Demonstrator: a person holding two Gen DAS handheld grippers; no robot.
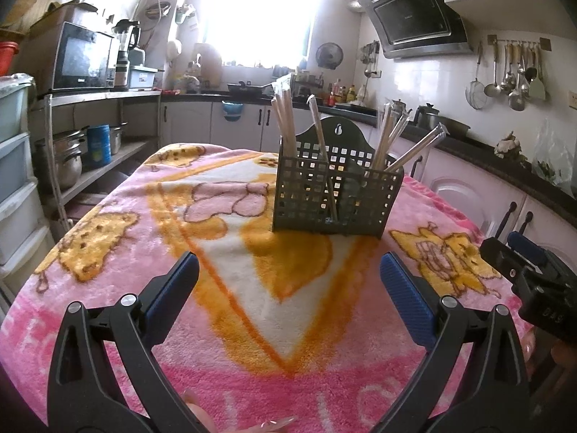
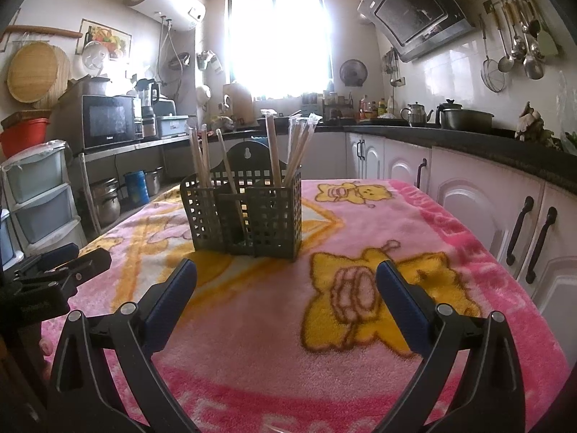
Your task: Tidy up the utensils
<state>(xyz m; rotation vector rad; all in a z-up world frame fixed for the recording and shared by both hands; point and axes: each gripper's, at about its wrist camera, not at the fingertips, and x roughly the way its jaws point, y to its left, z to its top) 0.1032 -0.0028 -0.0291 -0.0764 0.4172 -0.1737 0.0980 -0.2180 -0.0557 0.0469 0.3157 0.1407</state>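
The utensil holder (image 1: 335,195) stands upright on the blanket (image 1: 230,252) that covers the worktop, with wrapped chopsticks (image 1: 285,119) standing in its compartments. Both grippers hang before it, the left gripper (image 1: 288,281) left of the right gripper (image 2: 286,281); cabinets (image 2: 479,202) run along the right

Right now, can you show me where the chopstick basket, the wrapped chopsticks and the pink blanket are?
Utensil caddy (image 1: 299,195): left wrist view, front mesh wall.
Wrapped chopsticks (image 2: 273,151): right wrist view, middle of one upright pair.
Pink cartoon blanket (image 2: 414,223): right wrist view, bare pink patch right of the caddy.
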